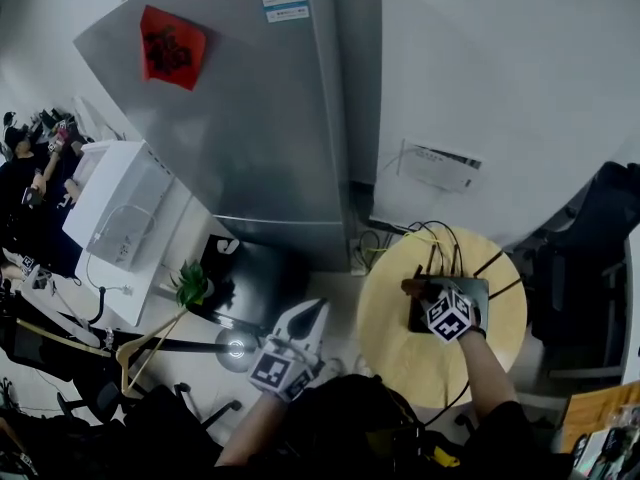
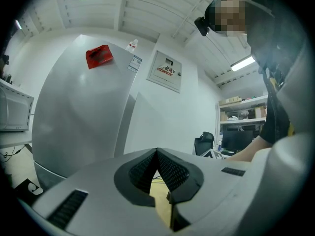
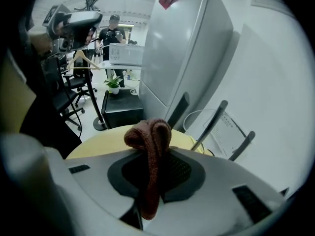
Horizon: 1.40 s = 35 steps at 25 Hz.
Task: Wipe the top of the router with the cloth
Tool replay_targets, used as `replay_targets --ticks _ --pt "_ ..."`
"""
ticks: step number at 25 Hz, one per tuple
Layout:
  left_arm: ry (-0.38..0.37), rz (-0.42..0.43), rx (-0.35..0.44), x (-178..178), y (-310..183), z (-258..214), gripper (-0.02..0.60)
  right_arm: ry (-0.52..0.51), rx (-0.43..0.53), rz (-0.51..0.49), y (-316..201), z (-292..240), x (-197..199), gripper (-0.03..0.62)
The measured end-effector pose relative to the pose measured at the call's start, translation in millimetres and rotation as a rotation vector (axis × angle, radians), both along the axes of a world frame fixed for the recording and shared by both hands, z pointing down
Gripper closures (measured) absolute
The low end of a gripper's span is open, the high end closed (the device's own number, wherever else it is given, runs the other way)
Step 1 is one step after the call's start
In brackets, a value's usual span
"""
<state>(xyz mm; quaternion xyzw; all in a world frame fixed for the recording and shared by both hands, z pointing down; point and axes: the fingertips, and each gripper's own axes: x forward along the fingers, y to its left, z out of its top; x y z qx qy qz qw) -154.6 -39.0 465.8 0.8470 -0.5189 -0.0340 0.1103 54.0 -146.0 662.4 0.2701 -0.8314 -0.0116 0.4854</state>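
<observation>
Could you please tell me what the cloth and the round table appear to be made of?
The cloth: reddish-brown knitted fabric, matte; looped stitches show. The table: probably pale wood or laminate, smooth; even yellowish top, grain not discernible.

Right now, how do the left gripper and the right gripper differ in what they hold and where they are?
The left gripper has its jaws closed on nothing; the right gripper pinches the brown cloth. The left gripper is beside the round table, over the floor; the right gripper is over the router. Both carry a marker cube.
</observation>
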Motion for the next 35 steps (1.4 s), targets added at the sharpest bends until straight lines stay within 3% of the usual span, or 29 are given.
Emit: replay_targets --ticks 8,15,24,30,35 --pt "0.007 0.028 0.012 6.6 -7.1 -1.9 0.580 -0.055 0.074 0.007 -5.2 -45.0 -2.0 0.530" --pt "0.049 0.055 0.071 19.3 -21.2 -10.4 0.580 -0.074 0.124 0.015 -8.5 -73.9 -0.4 0.530" --pt "0.068 0.100 0.058 33.8 -27.5 -16.4 0.580 -0.164 0.174 0.070 -11.2 -110.6 14.1 0.530" --pt "0.028 0.143 0.113 49.1 -37.6 -34.5 0.580 -0.220 0.088 0.120 -20.0 -105.1 37.9 0.530" --pt "0.012 0.126 0.083 50.0 -36.3 -31.5 0.580 -0.158 -0.077 0.161 -24.7 -60.6 50.0 0.530"
